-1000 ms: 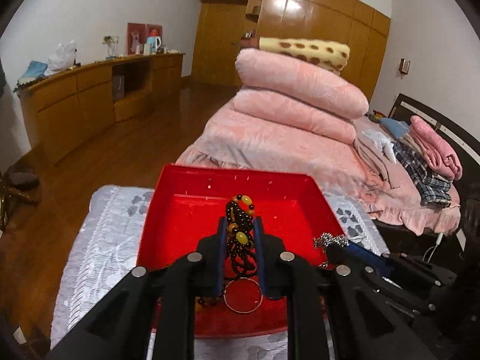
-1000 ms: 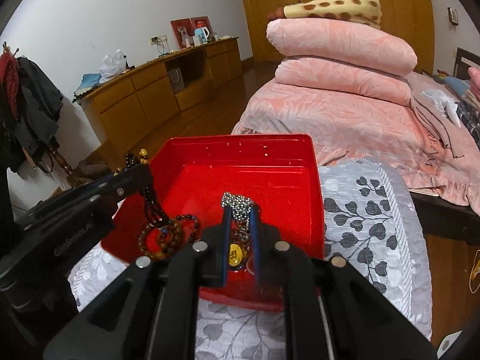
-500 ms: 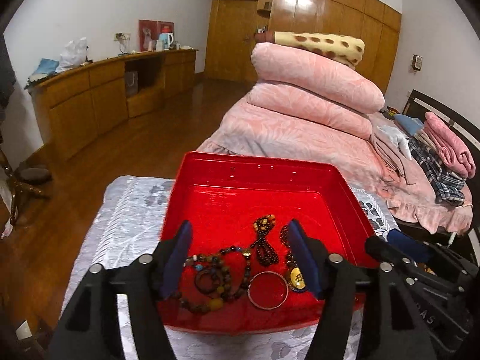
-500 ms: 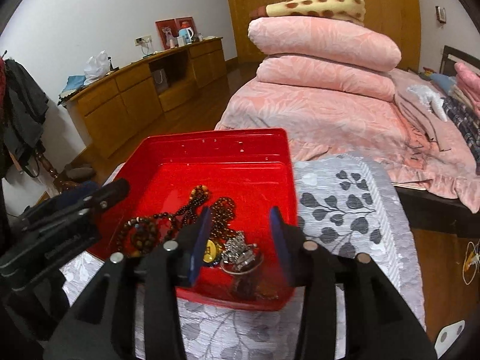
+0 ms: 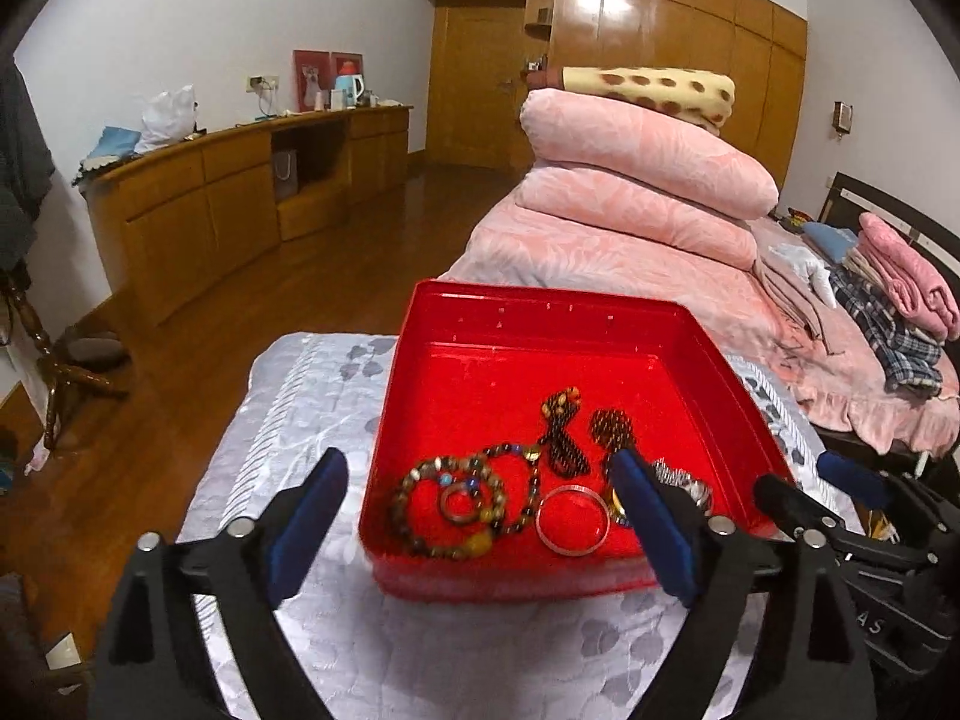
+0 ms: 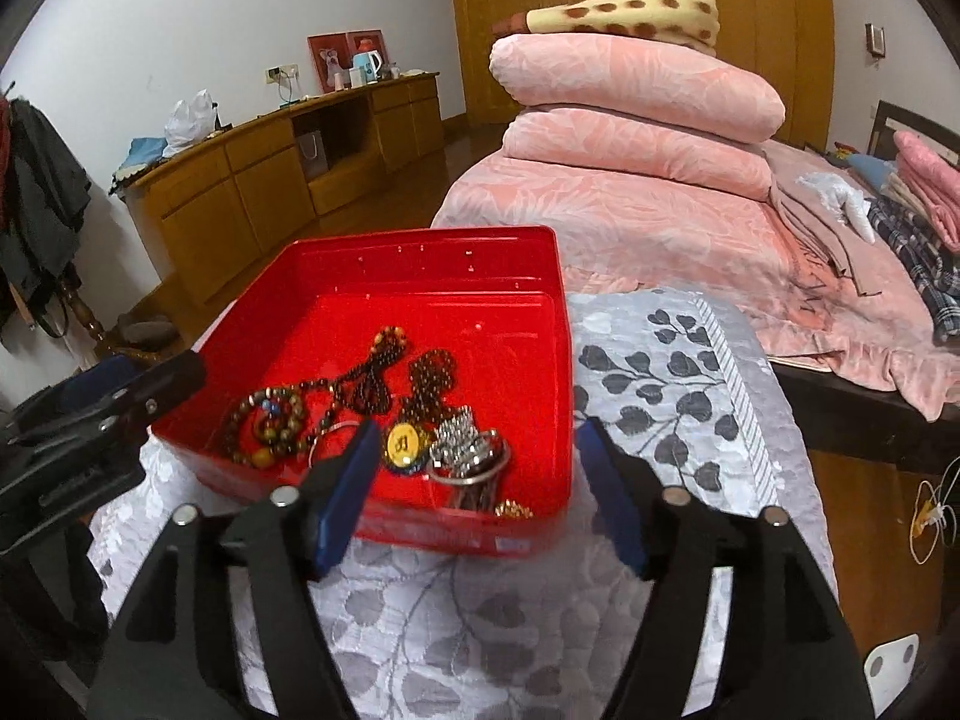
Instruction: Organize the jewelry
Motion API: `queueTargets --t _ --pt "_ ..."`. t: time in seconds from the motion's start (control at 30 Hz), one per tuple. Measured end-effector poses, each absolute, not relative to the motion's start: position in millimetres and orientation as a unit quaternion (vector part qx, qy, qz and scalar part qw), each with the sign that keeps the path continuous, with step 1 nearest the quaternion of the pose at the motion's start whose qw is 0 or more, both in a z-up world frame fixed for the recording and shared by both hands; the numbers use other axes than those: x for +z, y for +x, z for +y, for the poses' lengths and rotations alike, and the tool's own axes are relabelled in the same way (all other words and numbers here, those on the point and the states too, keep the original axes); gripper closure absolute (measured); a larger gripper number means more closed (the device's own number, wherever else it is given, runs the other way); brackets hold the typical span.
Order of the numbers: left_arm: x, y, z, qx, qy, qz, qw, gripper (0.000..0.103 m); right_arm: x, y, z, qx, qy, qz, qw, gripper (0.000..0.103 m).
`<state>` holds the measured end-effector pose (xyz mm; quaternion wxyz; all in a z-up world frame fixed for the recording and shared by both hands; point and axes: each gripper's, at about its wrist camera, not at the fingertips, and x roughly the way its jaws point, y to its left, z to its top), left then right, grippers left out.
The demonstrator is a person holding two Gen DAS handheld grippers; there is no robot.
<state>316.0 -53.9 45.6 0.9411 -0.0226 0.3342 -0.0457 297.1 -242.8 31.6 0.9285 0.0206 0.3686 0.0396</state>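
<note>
Both grippers hang spread wide and empty at the near edge of a red tray (image 5: 714,354) of jewelry.

The left gripper (image 5: 480,516) has its blue-padded fingers (image 5: 306,516) far apart, straddling the tray's near-left corner, and grips nothing. The right gripper (image 6: 477,492) is just as wide and bare, one pad over the tray's near rim, the other over the cloth (image 6: 660,360) to the right. The jewelry lies in the near half of the tray: a bead bracelet (image 5: 447,507) at the left with a small ring (image 5: 459,504) inside it, a silver bangle (image 5: 571,519) just right of that, two dark bead strands (image 5: 564,438) farther in, a yellow pendant (image 6: 403,443) and a silver chain heap (image 6: 471,450) at the right. The tray sits on the grey leaf-print cloth, with a pink bed (image 6: 630,204) beyond.
</note>
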Motion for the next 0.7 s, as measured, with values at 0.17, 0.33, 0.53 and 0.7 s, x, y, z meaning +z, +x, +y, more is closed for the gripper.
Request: queueTargets --t 0.17,0.33,0.53,0.7 --pt "42.4 299.4 -51.7 -0.041 -0.010 0.332 0.943 0.009 30.0 282.0 -240.0 0.042 0.009 0.365 0.930 0.014" --pt "42.8 277.0 -48.5 -0.037 0.001 0.317 0.948 0.007 31.1 262.2 -240.8 0.038 0.008 0.358 0.933 0.009" --pt "49.0 245.1 -42.6 -0.041 -0.006 0.298 0.954 0.006 39.5 227.6 -240.9 0.035 0.003 0.331 0.943 0.006" --pt "63.5 215.0 -40.3 -0.043 -0.013 0.271 0.962 0.006 51.8 199.0 -242.2 0.040 0.011 0.305 0.951 0.005"
